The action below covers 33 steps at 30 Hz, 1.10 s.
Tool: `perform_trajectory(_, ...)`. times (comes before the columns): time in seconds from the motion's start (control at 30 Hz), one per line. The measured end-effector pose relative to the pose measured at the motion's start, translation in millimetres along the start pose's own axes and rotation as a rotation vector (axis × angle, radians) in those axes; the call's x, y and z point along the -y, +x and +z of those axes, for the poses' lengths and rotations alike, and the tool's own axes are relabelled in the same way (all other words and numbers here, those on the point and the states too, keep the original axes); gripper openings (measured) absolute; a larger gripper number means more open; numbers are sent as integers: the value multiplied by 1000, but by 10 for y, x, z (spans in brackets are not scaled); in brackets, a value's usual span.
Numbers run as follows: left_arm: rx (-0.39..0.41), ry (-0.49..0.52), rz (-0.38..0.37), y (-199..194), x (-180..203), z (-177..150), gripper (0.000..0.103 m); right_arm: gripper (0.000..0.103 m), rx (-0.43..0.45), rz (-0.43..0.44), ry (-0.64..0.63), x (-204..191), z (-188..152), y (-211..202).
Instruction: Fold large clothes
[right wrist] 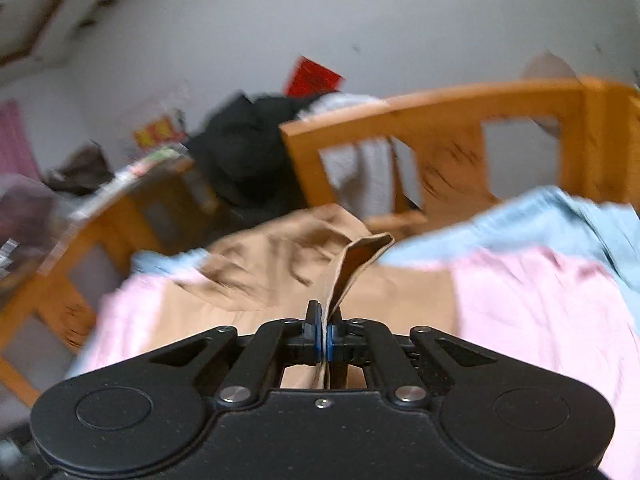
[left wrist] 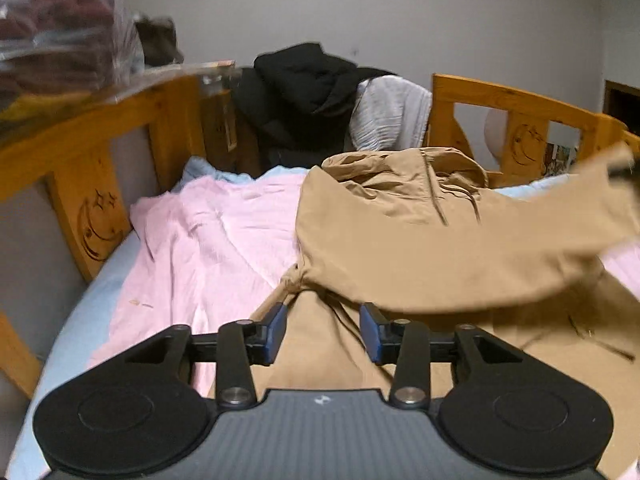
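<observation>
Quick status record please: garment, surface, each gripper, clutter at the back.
garment: tan jacket, part folded, one sleeve lifted
surface: pink sheet on a bed with wooden rails
left gripper: open above the jacket, nothing between the pads
right gripper: shut on a jacket edge
back: black clothes, white cloth

wooden bed rail with carved moon cutouts | pink sheet over light blue bedding | black garment and white cloth heaped at the bed's far end | red paper on wall, blurred
</observation>
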<state>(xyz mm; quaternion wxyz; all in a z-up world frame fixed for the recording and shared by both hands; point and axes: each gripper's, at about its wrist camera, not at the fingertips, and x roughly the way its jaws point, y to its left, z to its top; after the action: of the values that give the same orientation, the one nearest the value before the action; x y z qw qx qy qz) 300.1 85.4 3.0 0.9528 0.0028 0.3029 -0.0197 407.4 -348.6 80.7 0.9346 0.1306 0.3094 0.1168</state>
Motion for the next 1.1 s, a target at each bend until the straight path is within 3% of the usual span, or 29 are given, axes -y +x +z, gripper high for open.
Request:
perform_trajectory(0.2, -51, -53, 22, 544, -3, 298, 53, 2, -75, -67, -76, 73, -410, 404)
perform_trajectory(0.37, -132, -78, 91, 1037, 50, 366, 53, 4, -31, -75, -152, 61, -485, 476)
perform_trajectory(0.5, -194, 10, 169, 1344, 152, 277, 62, 23, -102, -183, -239, 121, -674, 732)
perform_trajectory(0.63, -176, 89, 213, 1351, 271, 213, 64, 41, -223, -292, -332, 275, -1001, 964)
perform_trajectory(0.73, -95, 98, 160, 1151, 334, 206, 73, 59, -191, -279, -335, 316, -1040, 844)
perform_trajectory(0.8, -40, 121, 92, 1038, 394, 244, 83, 71, -122, -258, -363, 271, -996, 721)
perform_trajectory(0.87, -23, 160, 16, 999, 486, 311, 87, 74, -66, -231, -383, 219, -902, 679)
perform_trajectory(1.0, -122, 257, -100, 1110, 694, 470, 87, 76, 6, -219, -414, 39, -564, 985)
perform_trajectory(1.1, -201, 207, -146, 1172, 695, 558, 90, 73, 41, -212, -444, -175, -203, 1447)
